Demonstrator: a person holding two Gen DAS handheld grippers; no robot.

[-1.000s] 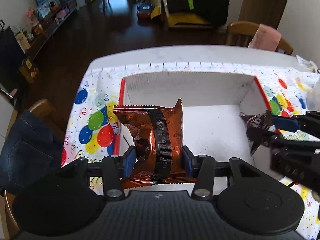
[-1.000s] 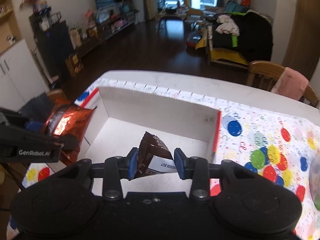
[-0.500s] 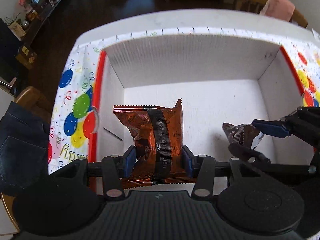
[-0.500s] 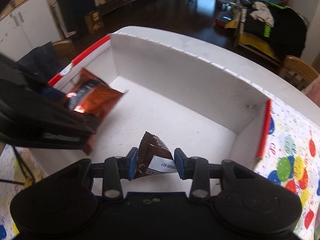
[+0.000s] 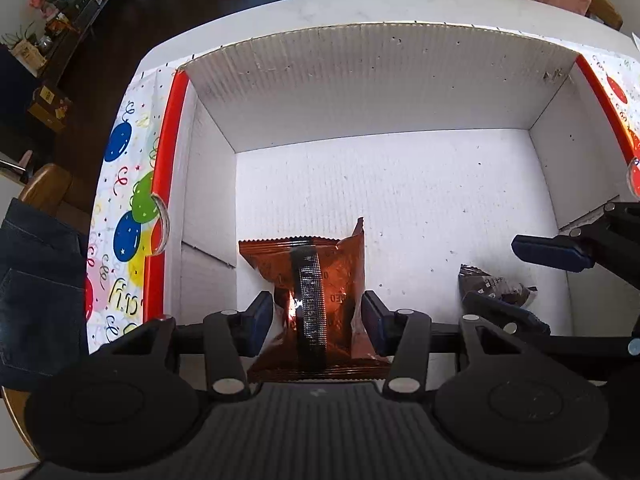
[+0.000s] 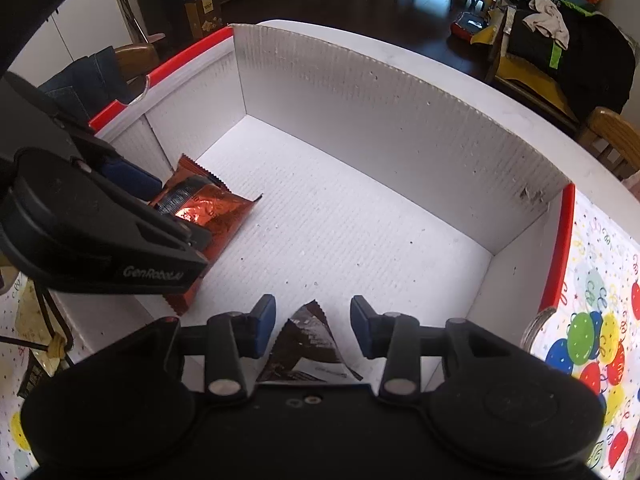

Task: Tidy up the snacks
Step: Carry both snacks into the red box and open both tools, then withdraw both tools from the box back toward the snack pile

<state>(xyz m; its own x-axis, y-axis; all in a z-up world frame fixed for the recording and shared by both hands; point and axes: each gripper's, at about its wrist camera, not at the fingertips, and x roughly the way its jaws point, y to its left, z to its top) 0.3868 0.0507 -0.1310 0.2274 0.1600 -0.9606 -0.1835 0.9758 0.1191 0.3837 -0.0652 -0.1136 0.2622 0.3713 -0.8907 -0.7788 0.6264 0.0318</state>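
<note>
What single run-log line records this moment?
left gripper: grips orange packet | right gripper: opening, brown packet between | both inside white box

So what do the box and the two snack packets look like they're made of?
Box: apparently white corrugated plastic or card, matte; fine ribbing on walls and floor. Orange packet: metallised foil film, glossy; crinkles, bright glare, zigzag-cut ends. Brown packet: similar shiny film with a zigzag edge, though partly hidden.
</note>
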